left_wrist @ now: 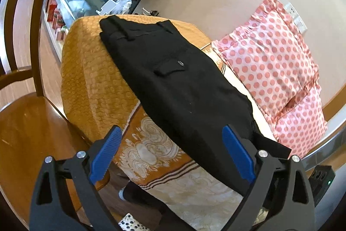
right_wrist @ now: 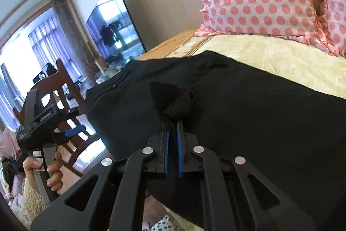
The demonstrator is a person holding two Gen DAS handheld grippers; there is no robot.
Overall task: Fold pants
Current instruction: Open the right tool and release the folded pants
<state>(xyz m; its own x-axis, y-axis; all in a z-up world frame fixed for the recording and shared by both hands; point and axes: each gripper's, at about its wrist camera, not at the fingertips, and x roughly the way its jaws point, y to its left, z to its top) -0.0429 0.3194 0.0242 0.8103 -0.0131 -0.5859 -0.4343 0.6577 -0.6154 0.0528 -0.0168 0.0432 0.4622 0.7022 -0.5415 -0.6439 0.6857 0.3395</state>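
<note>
Black pants point(left_wrist: 173, 83) fill the near foreground of both views, lying lengthwise on a bed point(left_wrist: 93, 70) covered with an orange and cream patterned spread. Their waistband and belt loops lie at the far end of the bed, a flapped pocket shows mid-way, and the leg ends reach toward the cameras. Two pink polka-dot pillows point(left_wrist: 272, 62) with frilled edges sit on the bed beside the pants, against a pale wall. A dark television screen point(right_wrist: 114, 25) hangs on the wall past the foot of the bed. A wooden chair point(left_wrist: 23, 122) stands close to the bed's side.

The left tongs point(left_wrist: 173, 151) are spread wide, blue pads apart, holding nothing; one finger overlaps the edge of the pants' leg end, the other hangs over the spread. The right tongs point(right_wrist: 173, 129) are nearly closed, pinching a raised fold of the black fabric between their blue pads. In the right wrist view, a hand point(right_wrist: 46, 168) grips the left tool's handle.
</note>
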